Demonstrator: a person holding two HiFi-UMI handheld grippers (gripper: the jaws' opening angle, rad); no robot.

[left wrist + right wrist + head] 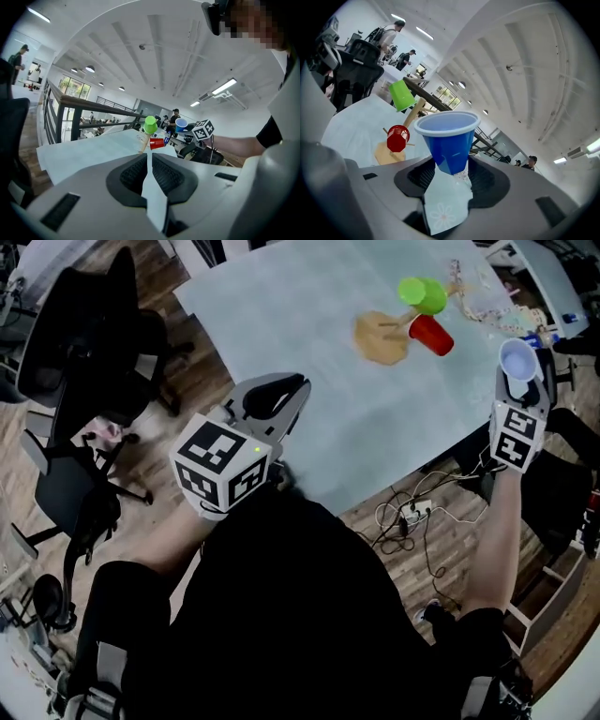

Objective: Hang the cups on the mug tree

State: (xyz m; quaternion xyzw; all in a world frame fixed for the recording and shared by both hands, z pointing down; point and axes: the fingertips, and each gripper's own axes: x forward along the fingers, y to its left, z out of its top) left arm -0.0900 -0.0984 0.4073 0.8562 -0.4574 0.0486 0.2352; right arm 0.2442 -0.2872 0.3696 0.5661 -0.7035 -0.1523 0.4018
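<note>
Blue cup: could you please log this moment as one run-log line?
right gripper: shut on blue cup | left gripper: shut, empty | green cup and red cup: on mug tree | blue cup: not yet hung

Mug tree (380,339): wooden, flat tan base, upright on the pale counter (281,324).
Green cup (423,294): hung at the top, tilted.
Red cup (431,335): hung on a lower peg, on its side.
Blue cup (518,363): white inside, upright, mouth up, gripped near its base by the right tool (451,172), apart from the tree.
</note>
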